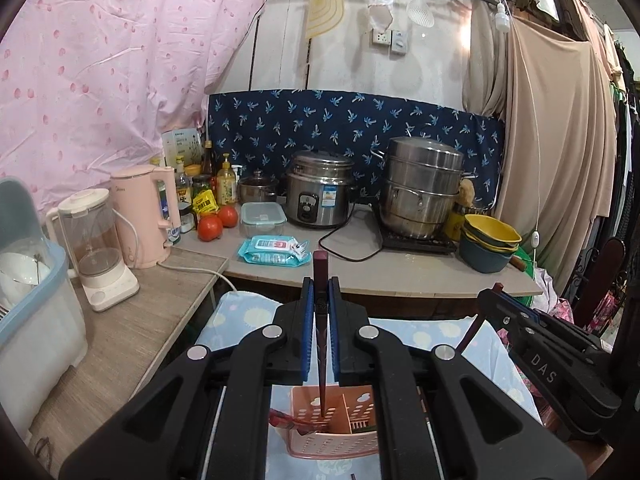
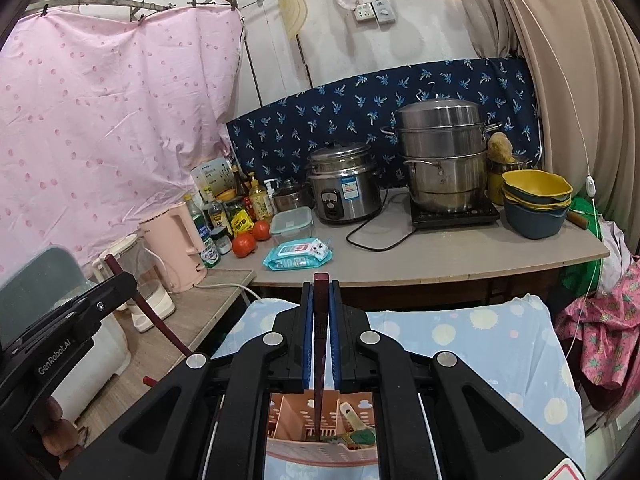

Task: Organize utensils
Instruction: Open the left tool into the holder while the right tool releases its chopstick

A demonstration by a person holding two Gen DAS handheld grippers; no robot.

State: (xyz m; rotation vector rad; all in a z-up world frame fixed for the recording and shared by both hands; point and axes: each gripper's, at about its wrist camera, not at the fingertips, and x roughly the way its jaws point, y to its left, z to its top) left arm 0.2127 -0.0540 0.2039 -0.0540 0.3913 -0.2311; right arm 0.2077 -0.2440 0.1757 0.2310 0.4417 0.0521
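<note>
Chopstick (image 1: 321, 300) stood pinched between left gripper (image 1: 321, 292) pads, tip over pink utensil holder (image 1: 332, 428) below fingers. Right gripper (image 2: 321, 296) likewise clamped second chopstick (image 2: 320, 320), tip down.

My left gripper (image 1: 321, 300) points forward and a little downward, and its blue pads (image 1: 307, 320) are closed tight with only a thin gap between them. My right gripper (image 2: 321, 300) has the same pose, the two fingers almost together and pressing. From the left camera I see the right gripper body (image 1: 540, 356) close at the right side, and from the right camera the left one (image 2: 68, 332) close at the left. Both are side by side, near each other but not touching.
</note>
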